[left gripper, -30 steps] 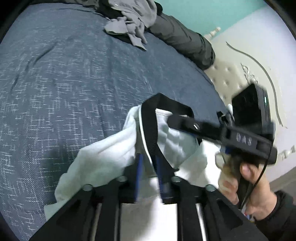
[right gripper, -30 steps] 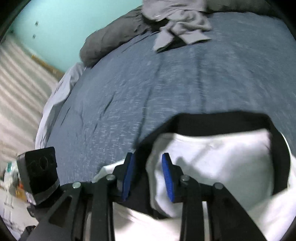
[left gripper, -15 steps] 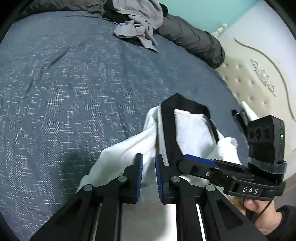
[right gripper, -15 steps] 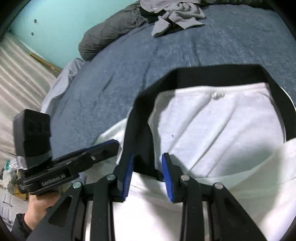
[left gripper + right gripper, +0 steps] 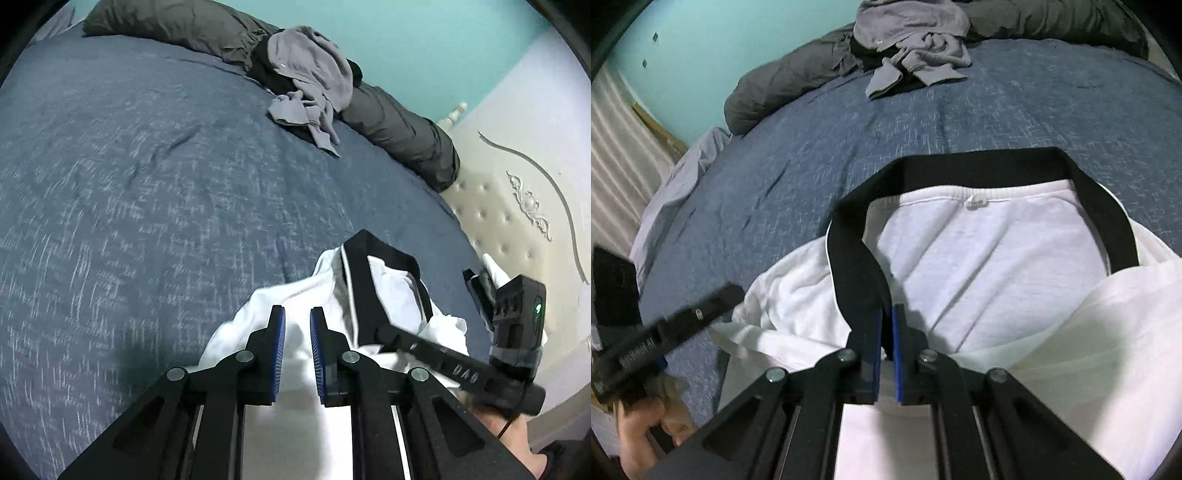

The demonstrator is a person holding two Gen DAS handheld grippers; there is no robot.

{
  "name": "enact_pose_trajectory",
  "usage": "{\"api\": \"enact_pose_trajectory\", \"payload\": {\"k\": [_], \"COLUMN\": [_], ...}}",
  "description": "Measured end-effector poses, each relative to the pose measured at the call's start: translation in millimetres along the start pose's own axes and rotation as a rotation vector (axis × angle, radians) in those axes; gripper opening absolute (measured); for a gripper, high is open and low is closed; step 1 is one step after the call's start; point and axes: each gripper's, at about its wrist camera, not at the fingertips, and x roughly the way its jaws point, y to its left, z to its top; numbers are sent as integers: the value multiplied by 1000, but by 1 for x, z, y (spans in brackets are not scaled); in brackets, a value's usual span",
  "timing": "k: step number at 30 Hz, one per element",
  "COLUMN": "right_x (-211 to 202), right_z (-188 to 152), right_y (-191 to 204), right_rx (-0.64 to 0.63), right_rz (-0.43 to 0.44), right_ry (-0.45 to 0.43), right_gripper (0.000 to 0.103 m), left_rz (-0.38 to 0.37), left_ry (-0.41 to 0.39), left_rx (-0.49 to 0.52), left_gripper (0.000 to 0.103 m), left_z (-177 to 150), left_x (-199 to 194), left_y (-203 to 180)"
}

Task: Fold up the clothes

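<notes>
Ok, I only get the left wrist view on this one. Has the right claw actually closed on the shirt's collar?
Observer: Yes. In the right wrist view the right claw is shut on the black collar of the white shirt.
Operator: Can you see the hand holding the left claw?
Observer: Yes, a bare hand grips its handle at that picture's lower left, and the left claw reaches toward the shirt.

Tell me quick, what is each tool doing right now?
Left tool: nearly closed, with the white shirt between its pads; a firm grip cannot be told.
Right tool: shut on the shirt's black collar.
</notes>
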Motion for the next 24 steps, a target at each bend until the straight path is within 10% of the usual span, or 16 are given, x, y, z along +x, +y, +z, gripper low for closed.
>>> {"api": "enact_pose_trajectory", "payload": {"k": [15,24], "right_x": [24,25], "right_z": [38,28], "right_y": [17,29], "right_rx": [32,17], "right_rz": [119,-40], "right_ry": [21,71], "right_gripper": [20,3], "left_rz": [-58,-66], "left_ry": [2,-10], "left_rx": [-2,3], "left_gripper": [15,15], "left_z": [-8,-5], "left_x": [-6,-10], "left_y": [4,4]}}
